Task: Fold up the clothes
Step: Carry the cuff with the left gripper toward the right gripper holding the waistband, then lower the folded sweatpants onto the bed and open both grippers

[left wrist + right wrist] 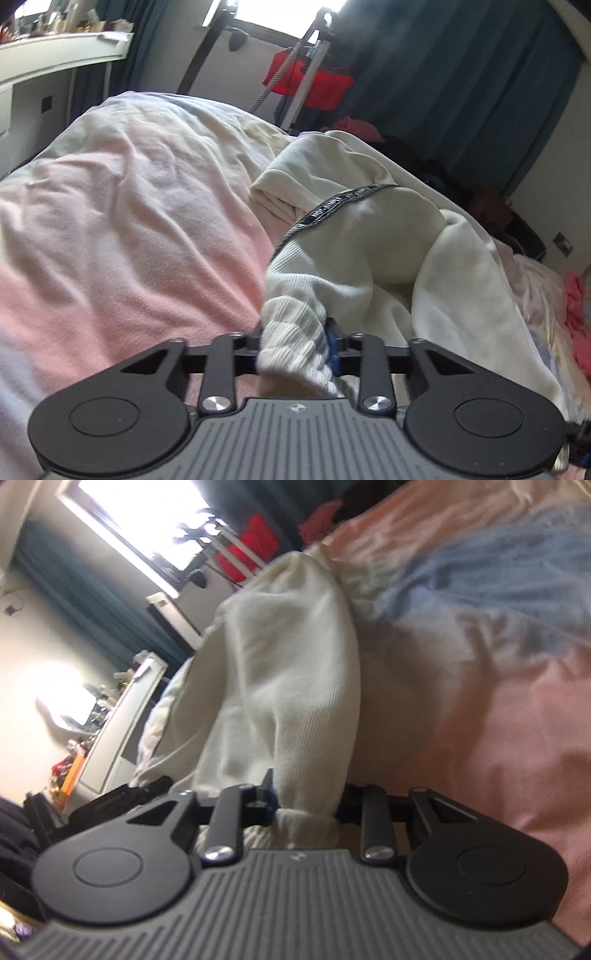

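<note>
A cream sweatshirt (362, 243) with a black printed neck tape lies bunched on the pink bed cover. My left gripper (295, 350) is shut on its ribbed hem, which bulges out between the jaws. In the right wrist view the same cream sweatshirt (288, 686) hangs stretched from my right gripper (306, 805), which is shut on another ribbed edge and is tilted hard to one side. The fingertips of both grippers are hidden by the cloth.
The bed cover (122, 229) is pink with pale blue patches (480, 572). A red garment (314, 81) hangs on a rack by the dark curtains. A white desk (55, 59) with clutter stands at the left. More clothes (576, 317) lie at the bed's right edge.
</note>
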### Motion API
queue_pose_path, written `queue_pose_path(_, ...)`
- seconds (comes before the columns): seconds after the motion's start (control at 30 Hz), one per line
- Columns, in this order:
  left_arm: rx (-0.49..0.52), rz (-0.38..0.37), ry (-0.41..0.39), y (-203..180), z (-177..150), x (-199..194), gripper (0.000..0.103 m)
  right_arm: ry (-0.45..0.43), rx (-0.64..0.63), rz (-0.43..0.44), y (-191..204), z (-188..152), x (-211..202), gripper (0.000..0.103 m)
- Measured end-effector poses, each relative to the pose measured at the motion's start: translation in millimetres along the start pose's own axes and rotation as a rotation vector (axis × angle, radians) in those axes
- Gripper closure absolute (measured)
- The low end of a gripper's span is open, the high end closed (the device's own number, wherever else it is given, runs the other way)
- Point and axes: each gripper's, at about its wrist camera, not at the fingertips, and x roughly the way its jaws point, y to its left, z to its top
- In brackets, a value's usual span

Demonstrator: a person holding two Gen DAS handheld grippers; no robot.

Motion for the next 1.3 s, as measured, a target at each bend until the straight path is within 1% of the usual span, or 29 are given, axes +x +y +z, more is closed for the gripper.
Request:
queue_pose_path(0.07, -0.014, 0.005, -0.021, 3.0, -0.7, -9.1, 0.085, 0.001, -0.04, 0.026, 8.3, -0.7, -5.3, 0.081)
queue_pose_path(0.13, -0.04, 0.011, -0.041, 5.9, 0.0, -18.1, 0.088, 0.01, -0.068, 0.054, 15.7, -4.5, -11.8, 0.083)
queue_pose_path(0.27, -0.057, 0.039, -0.099, 0.7, 16.3, -45.0, 0.089, 0.043, -0.094, 0.074, 29.5, -24.1, -22.5, 0.086)
queue_pose_path(0.37, -0.019, 0.087, -0.157, -2.0, 42.0, -66.5, 0.09, 0.068, -0.1, 0.111, 49.9, -48.2, -26.2, 0.086)
queue_pose_path(0.43, 0.021, 0.155, -0.175, 3.4, 66.0, -74.6, 0.09, 0.084, -0.097, 0.148, 74.2, -63.1, -17.4, 0.087)
queue_pose_path(0.53, 0.007, 0.25, -0.186, 30.3, 116.5, -90.2, 0.09, 0.091, -0.066, 0.233, 116.5, -80.3, 4.6, 0.089)
queue_pose_path(0.57, 0.011, 0.286, -0.195, 40.8, 136.1, -96.3, 0.09, 0.099, -0.077, 0.257, 134.5, -86.6, 16.0, 0.09)
queue_pose_path(0.7, 0.084, 0.468, -0.25, 81.5, 203.8, -109.7, 0.09, 0.154, -0.053, 0.384, 208.7, -112.0, 80.9, 0.091)
queue_pose_path(0.8, 0.122, 0.585, -0.263, 118.6, 238.3, -100.4, 0.09, 0.18, -0.07, 0.457, 264.1, -130.5, 132.4, 0.091)
queue_pose_path(0.87, 0.095, 0.611, -0.244, 150.1, 252.0, -82.3, 0.09, 0.209, -0.06, 0.478, 290.0, -142.8, 167.4, 0.091)
queue_pose_path(0.9, 0.08, 0.622, -0.235, 165.8, 258.1, -73.0, 0.09, 0.223, -0.059, 0.475, 294.7, -148.6, 180.3, 0.091)
queue_pose_path(1.0, 0.007, 0.6, -0.197, 209.4, 258.4, -39.2, 0.089, 0.265, -0.058, 0.463, 308.3, -166.0, 218.9, 0.091)
queue_pose_path(1.07, -0.063, 0.598, -0.155, 237.5, 252.5, -15.1, 0.088, 0.292, -0.058, 0.455, 317.4, -177.6, 244.6, 0.091)
queue_pose_path(1.13, -0.103, 0.586, -0.145, 248.6, 248.7, -6.0, 0.086, 0.317, 0.006, 0.46, 313.3, -180.8, 253.3, 0.09)
queue_pose_path(1.17, -0.101, 0.581, -0.145, 250.5, 248.5, -5.0, 0.082, 0.325, 0.038, 0.465, 310.9, -180.8, 255.9, 0.089)
queue_pose_path(1.2, -0.096, 0.58, -0.145, 250.7, 246.7, -6.4, 0.079, 0.333, 0.042, 0.466, 310.3, -178.6, 255.9, 0.089)
queue_pose_path(1.23, -0.097, 0.582, -0.144, 249.9, 247.8, -8.5, 0.074, 0.341, 0.044, 0.467, 309.8, -176.2, 255.9, 0.089)
queue_pose_path(1.27, -0.095, 0.58, -0.144, 248.4, 248.5, -12.5, 0.064, 0.35, 0.047, 0.463, 309.3, -174.2, 254.3, 0.087)
queue_pose_path(1.3, -0.092, 0.58, -0.145, 246.2, 248.6, -16.7, 0.056, 0.359, 0.047, 0.446, 307.5, -170.7, 252.1, 0.086)
